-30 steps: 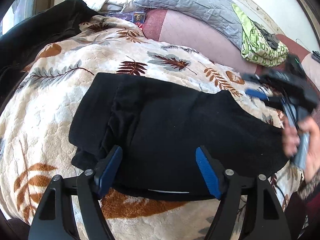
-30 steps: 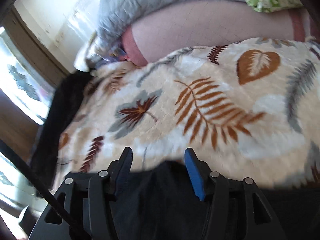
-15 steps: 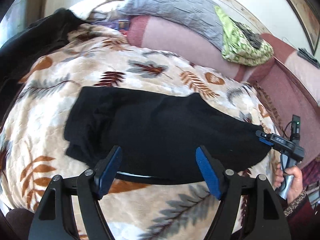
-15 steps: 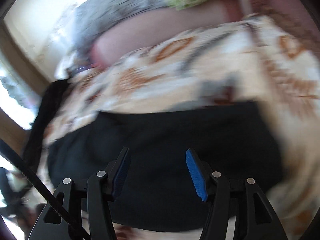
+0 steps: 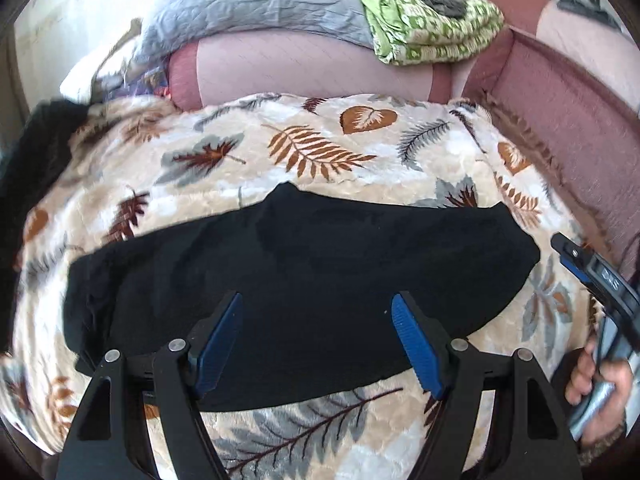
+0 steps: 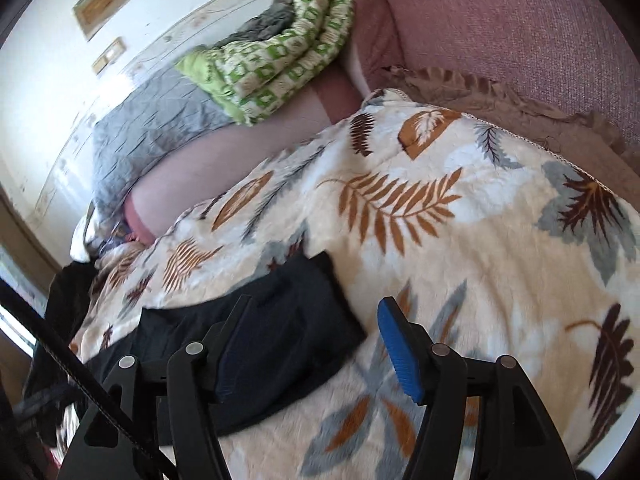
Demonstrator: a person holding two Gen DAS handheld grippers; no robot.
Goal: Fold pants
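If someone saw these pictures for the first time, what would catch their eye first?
The black pants lie folded in a long band across the leaf-print blanket, dark against cream. Both the left gripper and the right gripper hang over them with nothing between the blue pads, the right one's jaws opening. Behind, a green patterned quilt sits on the pink sofa back.

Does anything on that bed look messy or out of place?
Mostly tidy. The black pants lie flat on the leaf blanket, though their left end is bunched. A green quilt is heaped loosely on the cushions behind.
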